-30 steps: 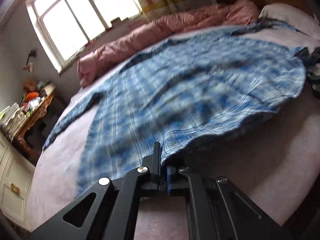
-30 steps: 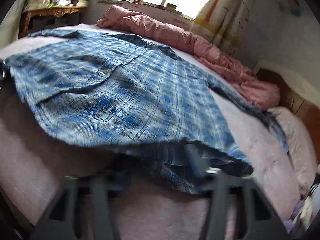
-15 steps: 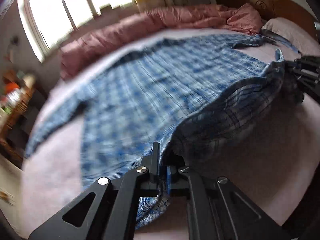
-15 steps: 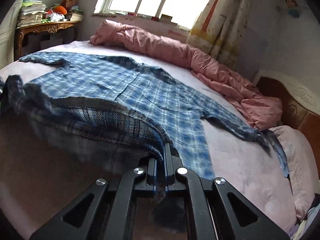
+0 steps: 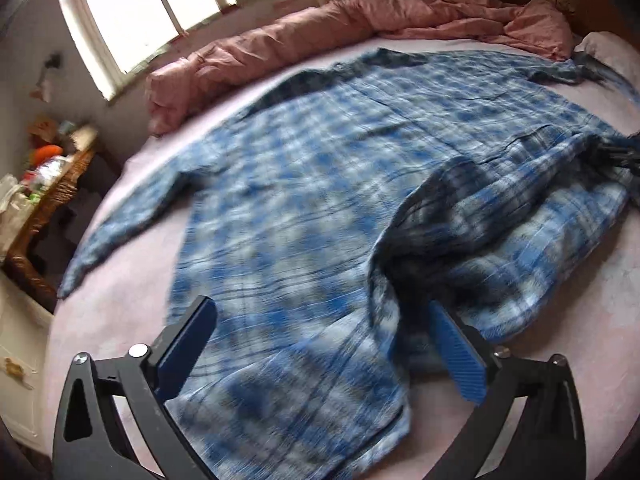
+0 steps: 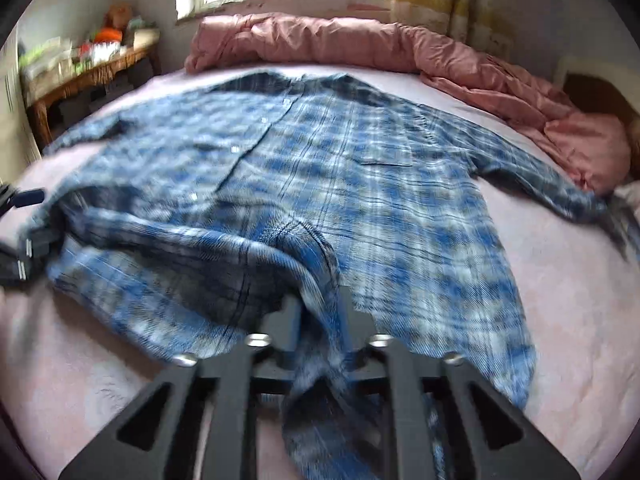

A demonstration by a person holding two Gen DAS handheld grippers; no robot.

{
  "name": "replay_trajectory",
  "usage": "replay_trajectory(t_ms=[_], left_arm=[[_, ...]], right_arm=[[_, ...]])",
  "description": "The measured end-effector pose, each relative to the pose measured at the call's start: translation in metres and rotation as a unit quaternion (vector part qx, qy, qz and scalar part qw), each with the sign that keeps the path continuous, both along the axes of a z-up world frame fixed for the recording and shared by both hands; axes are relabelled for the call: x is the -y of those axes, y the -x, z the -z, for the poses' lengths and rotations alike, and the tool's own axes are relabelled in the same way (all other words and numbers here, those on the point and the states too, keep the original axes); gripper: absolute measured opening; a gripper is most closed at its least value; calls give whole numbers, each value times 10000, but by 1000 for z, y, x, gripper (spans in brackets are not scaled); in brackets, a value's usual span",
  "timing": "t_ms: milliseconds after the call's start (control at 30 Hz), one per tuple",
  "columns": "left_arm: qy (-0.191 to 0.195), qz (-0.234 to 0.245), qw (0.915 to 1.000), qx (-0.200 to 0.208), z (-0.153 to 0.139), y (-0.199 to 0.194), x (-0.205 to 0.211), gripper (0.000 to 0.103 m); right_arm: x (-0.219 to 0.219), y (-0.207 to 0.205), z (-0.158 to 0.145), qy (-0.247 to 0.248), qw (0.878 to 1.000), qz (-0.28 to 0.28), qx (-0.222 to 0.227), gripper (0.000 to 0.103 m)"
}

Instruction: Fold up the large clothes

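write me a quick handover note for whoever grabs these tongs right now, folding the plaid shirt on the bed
Left tongs: wide open, having just let go; the hem lies loose between the jaws, not gripped.
Right tongs: jaws have just been opening, partly apart; a bunch of hem still runs between them, and blur hides whether they press it.
Blue plaid shirt: spread front-up on the pink bed, collar toward the rumpled pink duvet, both sleeves out to the sides.
Done: shirt laid out; hem edge rumpled and partly turned over near the tongs.
Left: smooth the hem, fold in sleeves and sides, fold the body up.

Shirt [image 6: 320,168] soft woven plaid cloth; quilt [image 6: 360,46] crinkly; side table [image 5: 48,200] carved wood.
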State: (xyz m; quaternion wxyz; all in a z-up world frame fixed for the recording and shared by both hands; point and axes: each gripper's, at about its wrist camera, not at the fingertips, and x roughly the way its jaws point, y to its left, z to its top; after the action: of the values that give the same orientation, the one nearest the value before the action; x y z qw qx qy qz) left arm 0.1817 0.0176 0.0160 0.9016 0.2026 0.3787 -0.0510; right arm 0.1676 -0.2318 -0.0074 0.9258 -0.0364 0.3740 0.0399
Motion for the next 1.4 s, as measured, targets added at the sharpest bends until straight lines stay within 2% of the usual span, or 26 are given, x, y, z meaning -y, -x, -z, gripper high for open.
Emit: replay_trajectory(t_ms=[33,67,167,267,333,400,533,600,633,667,700,733,767,867,933,1033,1100,1133,1200,1233,1267,1300,1400], left_arm=[[-12,51,10000,33,-2,4,0,102],[68,84,9999,96,-6,9,-2,102],[481,32,9986,239,-19,21,-9,102],[755,63,9971,117,-21,32,-12,102],[572,49,9983,69,-14,36,-10,102],[252,-15,9997,42,-6,37,-6,102],[-26,-123,9998,-134,9,31,-9,102],[-75,-326,9992,-239,14,24,-15,102],[34,-372,9989,-284,14,22,-19,102],[146,-404,9986,-314,12,21,-22,102],[193,-421,9985,-306,11,21,-25,102],[186,-433,9985,-282,10,21,-27,102],[184,-435,9985,-273,9,21,-27,102],[456,-440,9972,-394,7,18,-33,102],[433,-472,9974,-330,5,19,-34,102],[397,-576,9972,-257,4,18,-37,101],[553,-599,9963,-260,0,18,-42,100],[649,-601,9958,-243,-2,19,-44,100],[773,-593,9951,-172,-7,21,-47,100],[781,-591,9951,-121,-10,23,-47,100],[751,-607,9953,-60,-11,24,-47,100],[718,-630,9954,0,-13,25,-47,100],[701,-684,9952,51,-14,25,-47,101]], right_arm=[[2,9,-3,13,9999,78,111,64],[1,19,-7,85,9995,158,252,66],[3,32,-11,232,9990,207,307,66],[-2,34,0,412,9991,105,-62,67],[-11,34,13,836,9954,-211,-412,73],[-16,35,19,1284,9907,-139,-423,74],[-5,39,11,1016,9933,128,-535,75],[3,45,8,1325,9899,287,-408,75],[5,46,7,1595,9859,402,-310,71],[9,43,6,1734,9832,510,-235,55],[15,40,3,1786,9811,729,-127,44],[24,34,0,1741,9800,962,-35,23],[32,30,-7,1613,9799,1172,106,11],[48,19,-18,1462,9776,1455,415,10],[52,12,-17,1429,9796,1350,422,10],[66,10,-12,849,9887,1220,191,11],[71,19,-16,491,9916,1171,235,11],[73,28,-21,347,9925,1116,348,11],[76,47,-29,91,9937,980,542,21],[77,55,-32,-28,9943,884,598,34],[78,59,-33,-89,9946,829,618,52],[80,62,-32,-145,9949,797,597,59],[89,56,-19,-326,9941,1019,198,60]])
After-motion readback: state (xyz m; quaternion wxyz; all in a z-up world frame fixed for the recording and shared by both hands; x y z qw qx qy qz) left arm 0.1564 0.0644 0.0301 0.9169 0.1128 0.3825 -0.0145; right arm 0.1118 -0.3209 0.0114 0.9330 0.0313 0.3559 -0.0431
